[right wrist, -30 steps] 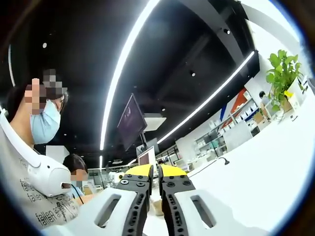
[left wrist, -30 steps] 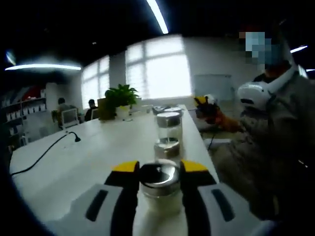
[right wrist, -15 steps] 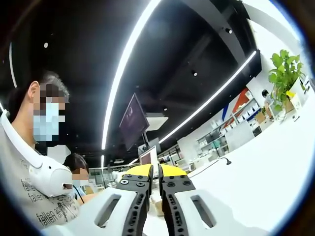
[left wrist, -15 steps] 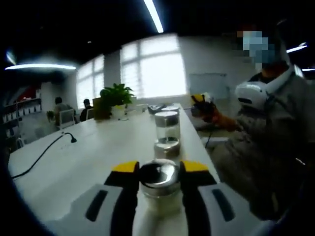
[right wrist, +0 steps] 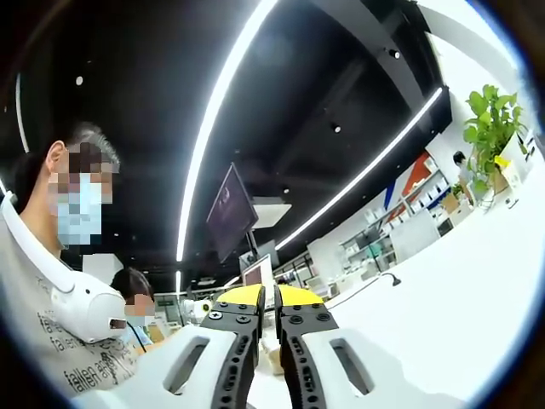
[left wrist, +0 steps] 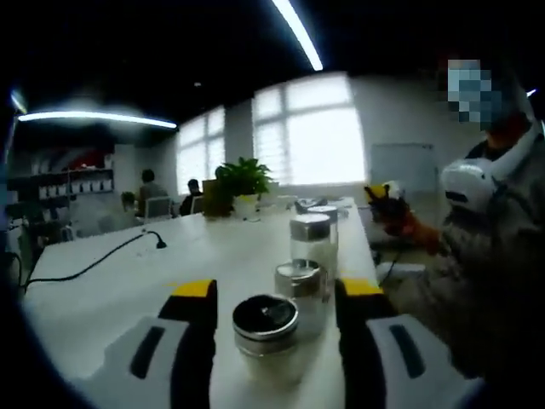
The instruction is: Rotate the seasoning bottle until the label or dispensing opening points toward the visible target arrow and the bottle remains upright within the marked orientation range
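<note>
In the left gripper view a short seasoning bottle with a shiny metal lid stands upright on the white table. My left gripper is open, its yellow-tipped jaws apart on either side of the bottle with a gap to each. Behind it stand a second low metal-lidded jar and a taller glass bottle in a row. In the right gripper view my right gripper points up toward the ceiling, its jaws shut together with nothing between them.
A black cable runs across the table's left side. A potted plant and small items stand at the far end. A person sits at the table's right edge holding another gripper. People sit at desks far left.
My left gripper has opened and let go of the near bottle, which still stands upright. The left view has shifted a little. The right gripper stays as it was.
</note>
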{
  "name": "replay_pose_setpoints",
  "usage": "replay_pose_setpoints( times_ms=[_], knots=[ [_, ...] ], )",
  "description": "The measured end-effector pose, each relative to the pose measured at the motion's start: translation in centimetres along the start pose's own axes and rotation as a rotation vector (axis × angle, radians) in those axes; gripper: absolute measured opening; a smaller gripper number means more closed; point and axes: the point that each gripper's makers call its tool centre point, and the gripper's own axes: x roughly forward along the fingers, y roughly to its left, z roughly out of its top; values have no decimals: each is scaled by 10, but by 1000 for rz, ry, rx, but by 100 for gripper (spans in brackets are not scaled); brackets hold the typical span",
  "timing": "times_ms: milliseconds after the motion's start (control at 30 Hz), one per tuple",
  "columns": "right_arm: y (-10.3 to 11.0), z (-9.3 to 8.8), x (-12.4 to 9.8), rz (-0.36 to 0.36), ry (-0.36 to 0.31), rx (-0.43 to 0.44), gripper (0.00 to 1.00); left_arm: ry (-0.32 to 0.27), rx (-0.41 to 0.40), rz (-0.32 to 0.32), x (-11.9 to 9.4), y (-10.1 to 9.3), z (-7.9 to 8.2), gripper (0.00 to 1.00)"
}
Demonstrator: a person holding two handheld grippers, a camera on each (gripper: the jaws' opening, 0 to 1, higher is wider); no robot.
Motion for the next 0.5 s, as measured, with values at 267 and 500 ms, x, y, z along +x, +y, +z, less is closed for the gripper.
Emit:
replay_pose_setpoints(
  times_ms=[267,500],
  knots=[
    [-4,0,-4,-28,-1,2,3,-61,-73,235,-8,14,15,55],
    [-6,1,-6,-33,1,1,2,-70,-138,342,-11,20,3,50]
  ],
)
